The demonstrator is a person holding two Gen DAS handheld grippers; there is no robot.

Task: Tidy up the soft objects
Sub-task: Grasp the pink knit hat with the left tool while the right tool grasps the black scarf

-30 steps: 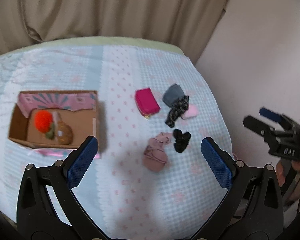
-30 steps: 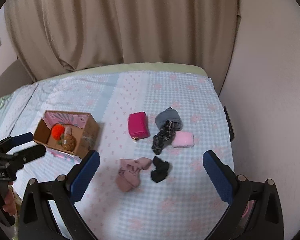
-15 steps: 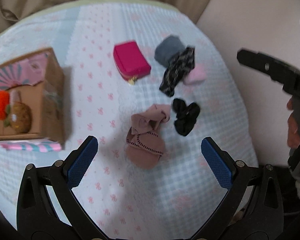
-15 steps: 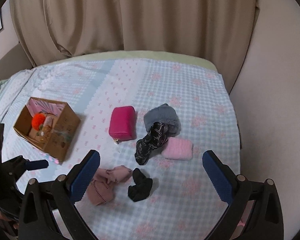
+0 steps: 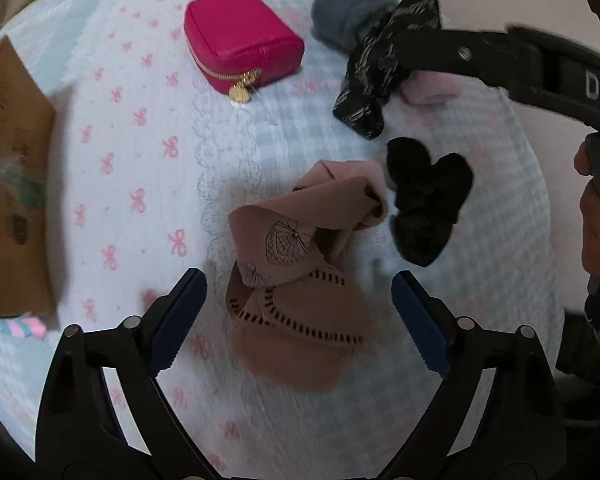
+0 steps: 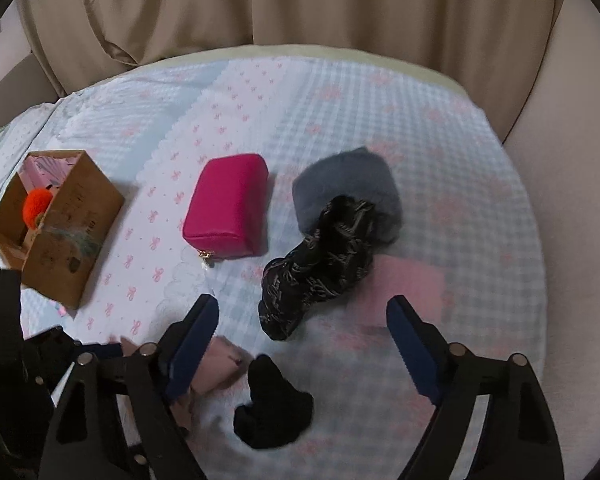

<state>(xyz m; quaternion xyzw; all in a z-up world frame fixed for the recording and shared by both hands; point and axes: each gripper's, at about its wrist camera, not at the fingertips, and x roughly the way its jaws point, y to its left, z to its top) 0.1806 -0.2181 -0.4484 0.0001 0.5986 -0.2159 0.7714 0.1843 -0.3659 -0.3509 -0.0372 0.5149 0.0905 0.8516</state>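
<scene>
- Soft objects lay scattered on the bedspread [image 6: 440,152], a pale blue check with pink bows, spread under beige curtains [image 6: 260,4].
- The cardboard box [image 6: 74,232] stood at nine o'clock of the scatter, well apart from it, with an orange pom-pom [image 6: 36,206] inside.
- The left gripper [image 5: 298,312] hung over the brown cloth [image 5: 296,284]; its jaws had just been closing yet stood wide, the cloth between them but not pressed by the blue pads.
- The right gripper [image 6: 302,346] had also just been closing and stood wide, nothing pinched; the black scrunchie [image 6: 274,408] lay below the gap, the patterned black fabric [image 6: 320,264] at its twelve o'clock.
- The grey knit piece [image 6: 348,188] sat at twelve o'clock of that fabric, touching it.
- The magenta zip pouch [image 6: 228,204] lay at nine o'clock of the grey piece, apart from it.
- The pale pink pad [image 6: 404,284] lay at three o'clock of the patterned fabric, just beside it.
- In the left wrist view, the brown cloth touched the scrunchie at its two o'clock.
- A person's fingers [image 5: 598,216] gripped the right handle.
</scene>
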